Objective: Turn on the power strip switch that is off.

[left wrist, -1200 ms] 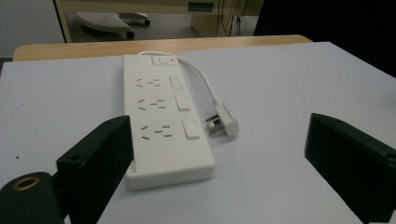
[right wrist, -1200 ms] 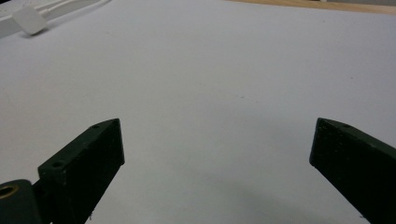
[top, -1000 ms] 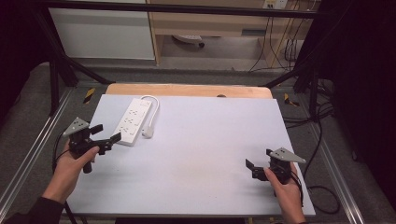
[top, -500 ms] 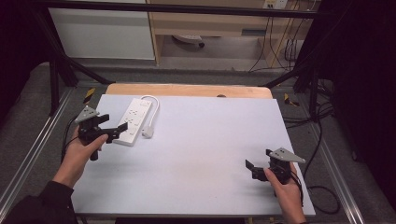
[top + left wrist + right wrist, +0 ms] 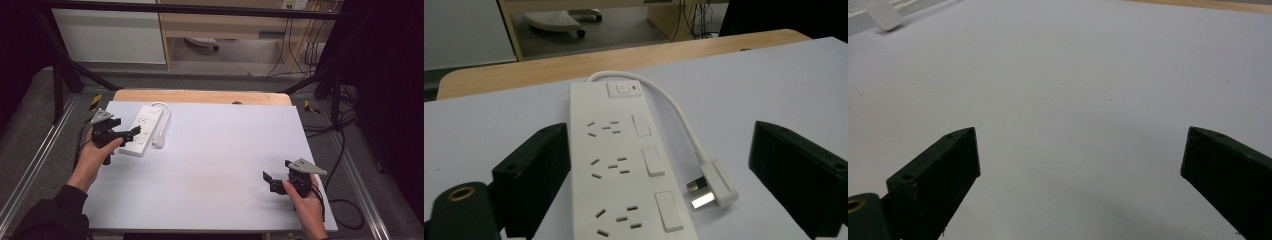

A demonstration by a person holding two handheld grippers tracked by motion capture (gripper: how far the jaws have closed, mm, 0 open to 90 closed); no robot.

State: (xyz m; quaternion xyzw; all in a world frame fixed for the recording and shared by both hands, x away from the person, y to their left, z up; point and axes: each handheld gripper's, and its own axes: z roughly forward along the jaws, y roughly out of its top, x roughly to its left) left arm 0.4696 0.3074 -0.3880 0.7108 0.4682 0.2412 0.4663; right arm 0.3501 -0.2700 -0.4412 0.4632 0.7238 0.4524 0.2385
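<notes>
White-topped table [image 5: 215,165] with wooden far edge, white power strip [image 5: 144,128], both grippers' jaws apart, grey floor.

This looks like a lab or recording workshop rather than a home: the white-topped table [image 5: 210,165] sits inside a frame of black metal bars [image 5: 200,9] and silver aluminium rails [image 5: 35,165], on a grey carpeted floor [image 5: 200,82]. Behind it stand a plain wooden bench or shelf unit [image 5: 225,25] and a white cabinet [image 5: 110,35], with bundles of cables [image 5: 300,50] hanging down to the floor and more trailing by the right rail. Black curtains [image 5: 390,75] close off the sides, and yellow-and-black hazard tape [image 5: 95,101] marks the frame's feet.
</notes>
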